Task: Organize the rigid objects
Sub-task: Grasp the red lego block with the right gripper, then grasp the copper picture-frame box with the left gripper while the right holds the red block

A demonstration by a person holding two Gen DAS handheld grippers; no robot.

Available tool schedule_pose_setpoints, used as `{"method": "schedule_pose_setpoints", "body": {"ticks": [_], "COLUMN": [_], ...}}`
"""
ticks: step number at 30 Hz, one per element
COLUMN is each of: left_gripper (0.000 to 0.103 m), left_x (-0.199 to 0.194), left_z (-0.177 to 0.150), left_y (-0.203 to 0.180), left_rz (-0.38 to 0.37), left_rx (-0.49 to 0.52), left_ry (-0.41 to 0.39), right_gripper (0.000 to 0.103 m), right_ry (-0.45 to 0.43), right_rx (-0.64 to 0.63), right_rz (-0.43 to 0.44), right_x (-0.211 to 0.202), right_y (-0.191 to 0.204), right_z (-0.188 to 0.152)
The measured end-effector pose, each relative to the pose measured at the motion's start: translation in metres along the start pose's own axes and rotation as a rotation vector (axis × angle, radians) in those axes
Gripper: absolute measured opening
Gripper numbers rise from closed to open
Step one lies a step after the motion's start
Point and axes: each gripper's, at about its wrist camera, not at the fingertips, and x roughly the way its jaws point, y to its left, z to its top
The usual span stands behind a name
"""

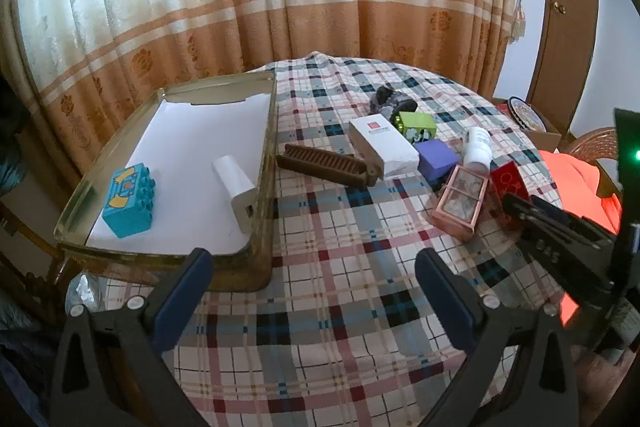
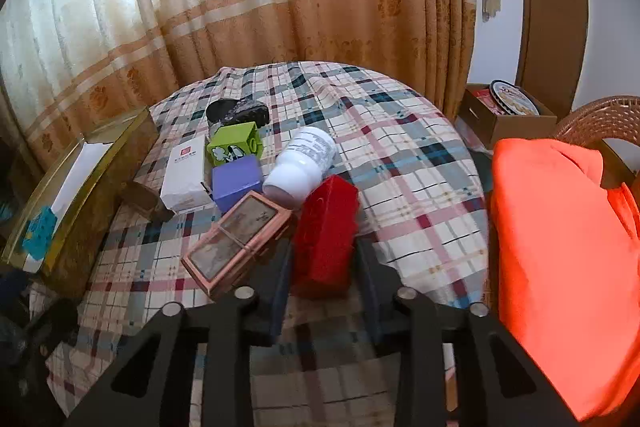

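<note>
A gold tray (image 1: 264,163) lined with white paper sits at the table's left and holds a blue toy block (image 1: 130,201) and a white charger (image 1: 236,193). My left gripper (image 1: 314,291) is open and empty above the plaid cloth, near the tray's front corner. My right gripper (image 2: 324,267) has its jaws on either side of a red box (image 2: 326,231), close to its sides; it shows at the right of the left wrist view (image 1: 510,183). Beside the red box lie a pink glass case (image 2: 238,241), a white bottle (image 2: 302,165) and a purple cube (image 2: 236,181).
A white carton (image 1: 384,147), a green cube (image 1: 416,125), a brown comb-like case (image 1: 326,165) and a dark object (image 1: 394,101) lie mid-table. An orange cloth (image 2: 560,247) covers a wicker chair at the right. A cardboard box (image 2: 504,119) stands behind it. Curtains hang behind the table.
</note>
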Motion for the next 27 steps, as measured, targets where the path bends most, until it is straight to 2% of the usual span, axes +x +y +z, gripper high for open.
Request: {"method": "schedule_pose_setpoints", "body": {"ticks": [3,9,11,17,20,24,27], "left_gripper": [0.102,0.102,0.102,0.102,0.102,0.102,0.095], "left_x": [0.001,0.003,0.004,0.015,0.021,0.032,0.041], "left_z": [0.002,0.009,0.012,0.023,0.029,0.033,0.036], "left_y": [-0.001,-0.008,-0.013,-0.029,-0.043,-0.060,-0.071], "left_rz": [-0.004,-0.016,-0.036,-0.115,-0.159,-0.199,-0.216], "left_rx": [-0.001,0.032,0.048,0.062,0.098,0.130,0.141], "left_ry": [0.000,0.001,0.003,0.021,0.035,0.062,0.090], "right_gripper": [0.034,0.034,0.031,0.031,0.031,0.031,0.031], "right_ry": [-0.015,-0.011,-0.015,-0.064,-0.083,-0.119,-0.141], "right_rx": [-0.037,-0.051,-0.046,0.034,0.046,0.050,0.038], "right_rz": [-0.016,0.008,0.027,0.143,0.171,0.164,0.142], "right_x": [-0.002,0.006,0.006,-0.008,-0.016,-0.029,-0.037], "right_y": [0.000,0.002,0.000,-0.019,-0.023,-0.027,-0.029], "right_z": [0.000,0.002,0.002,0.001,0.003,0.008,0.012]}}
